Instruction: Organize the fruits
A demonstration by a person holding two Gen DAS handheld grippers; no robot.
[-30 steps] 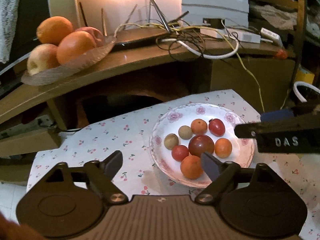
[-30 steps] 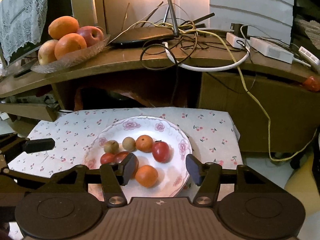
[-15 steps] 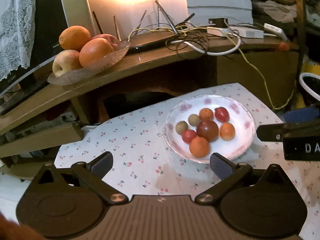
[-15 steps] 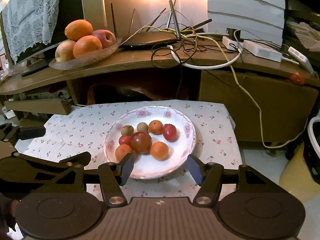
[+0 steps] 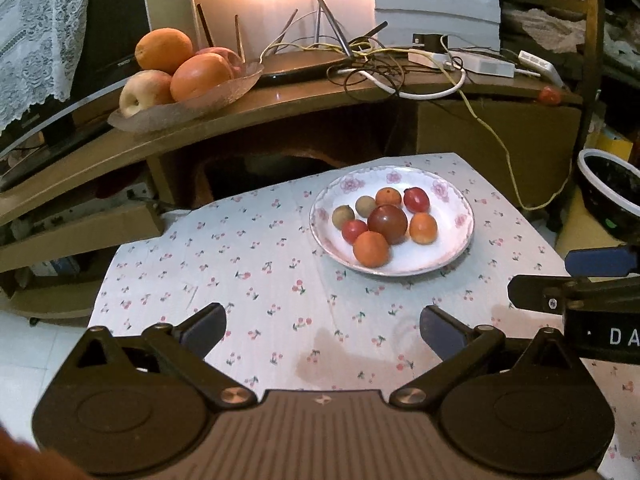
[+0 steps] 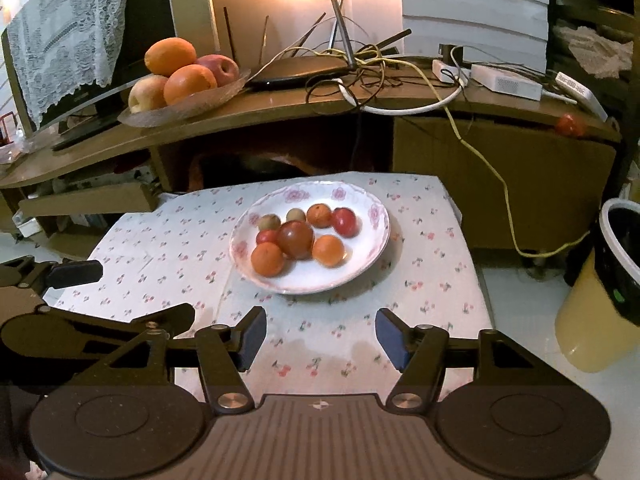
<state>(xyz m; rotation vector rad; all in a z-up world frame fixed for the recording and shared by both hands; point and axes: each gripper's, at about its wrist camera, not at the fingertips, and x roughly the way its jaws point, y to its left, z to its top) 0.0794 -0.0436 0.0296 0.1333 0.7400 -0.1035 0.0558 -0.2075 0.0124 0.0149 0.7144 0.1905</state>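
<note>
A white floral plate [image 5: 456, 240] [image 6: 360, 268] sits on the cherry-print tablecloth [image 5: 260, 280] [image 6: 168, 256]. It holds several small fruits: oranges, red tomatoes, a large dark tomato [image 5: 387, 219] [image 6: 296, 239] and two brownish-green fruits. My left gripper [image 5: 322, 330] is open and empty, above the cloth in front of the plate. My right gripper [image 6: 320, 338] is open and empty, also in front of the plate. The right gripper shows at the right edge of the left wrist view [image 5: 580, 280]; the left gripper shows at the left of the right wrist view [image 6: 72, 276].
A glass dish [image 5: 192, 104] [image 6: 188, 104] with oranges and apples sits on the wooden desk [image 5: 280, 108] behind the table. Tangled cables [image 5: 384, 68] and a router lie on the desk. A small red fruit [image 6: 570, 125] rests at the desk's right end. A bin [image 6: 616, 272] stands at right.
Both grippers have pulled back from the plate and risen; the plate now looks smaller and farther. The fruits on it have not moved. Both grippers stay open.
</note>
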